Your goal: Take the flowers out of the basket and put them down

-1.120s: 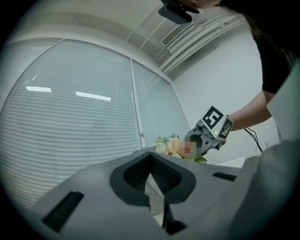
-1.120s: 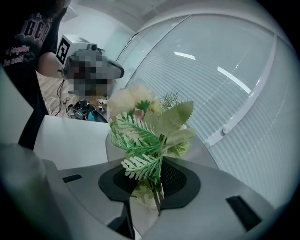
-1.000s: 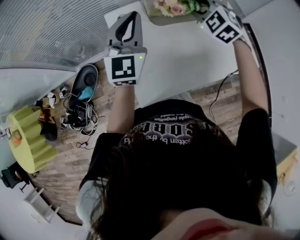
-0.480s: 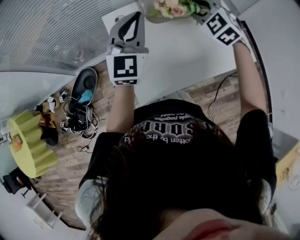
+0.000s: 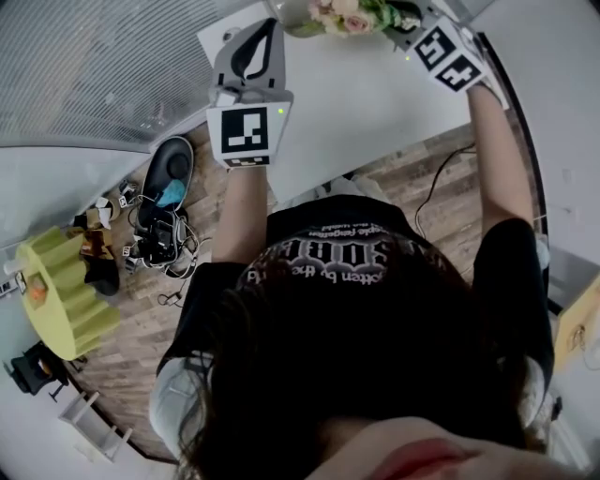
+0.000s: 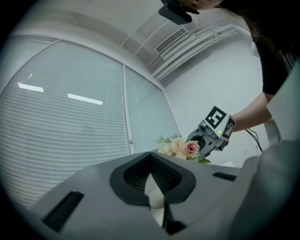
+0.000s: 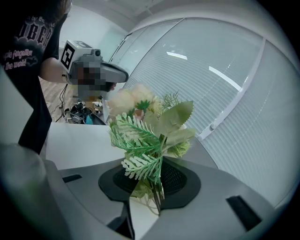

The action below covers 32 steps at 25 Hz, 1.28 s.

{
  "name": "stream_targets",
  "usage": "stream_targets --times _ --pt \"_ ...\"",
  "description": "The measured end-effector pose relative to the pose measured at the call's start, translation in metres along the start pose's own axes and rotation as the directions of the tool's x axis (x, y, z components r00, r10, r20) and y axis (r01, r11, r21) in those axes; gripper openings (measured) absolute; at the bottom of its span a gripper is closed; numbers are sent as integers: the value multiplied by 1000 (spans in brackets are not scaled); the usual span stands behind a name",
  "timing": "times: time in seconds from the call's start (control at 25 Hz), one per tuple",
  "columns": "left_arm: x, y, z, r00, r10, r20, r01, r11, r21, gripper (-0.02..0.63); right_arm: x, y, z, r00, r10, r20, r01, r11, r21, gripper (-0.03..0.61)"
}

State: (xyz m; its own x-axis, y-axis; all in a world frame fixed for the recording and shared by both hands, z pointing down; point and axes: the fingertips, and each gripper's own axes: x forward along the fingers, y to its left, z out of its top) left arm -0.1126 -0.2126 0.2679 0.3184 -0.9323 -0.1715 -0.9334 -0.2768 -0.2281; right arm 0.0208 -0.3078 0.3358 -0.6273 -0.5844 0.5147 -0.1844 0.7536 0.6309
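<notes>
A bunch of pale pink and cream roses with green fern leaves (image 7: pixel 149 123) stands up from my right gripper (image 7: pixel 157 197), which is shut on its stems. In the head view the flowers (image 5: pixel 345 13) sit at the top edge over the white table (image 5: pixel 375 103), beside the right gripper's marker cube (image 5: pixel 450 54). A greyish rounded shape (image 5: pixel 289 22) under them may be the basket; I cannot tell. My left gripper (image 5: pixel 272 28) hovers left of the flowers, shut, with nothing between its jaws. From the left gripper view, the flowers (image 6: pixel 180 147) and the right gripper (image 6: pixel 206 143) show beyond it.
Window blinds (image 5: pixel 94 66) fill the upper left of the head view. On the wooden floor to the left lie a black case with cables (image 5: pixel 161 202) and a yellow-green ridged object (image 5: pixel 61 291). A cable (image 5: pixel 436 192) hangs off the table's near edge.
Both grippers have drifted a little toward the far side of the table. The flowers went along in the right gripper, closer to the picture's top edge.
</notes>
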Motion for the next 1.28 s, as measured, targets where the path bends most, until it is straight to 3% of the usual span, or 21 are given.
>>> stream_targets --times 0.68,1.28 --pt "-7 -10 -5 1000 -7 -19 7 1000 -12 2 3 72 -48 994 99 -50 -95 993 76 132" --pt "1 -16 -9 999 -12 -31 11 1000 -13 2 43 159 -96 952 288 -104 -275 954 123 150"
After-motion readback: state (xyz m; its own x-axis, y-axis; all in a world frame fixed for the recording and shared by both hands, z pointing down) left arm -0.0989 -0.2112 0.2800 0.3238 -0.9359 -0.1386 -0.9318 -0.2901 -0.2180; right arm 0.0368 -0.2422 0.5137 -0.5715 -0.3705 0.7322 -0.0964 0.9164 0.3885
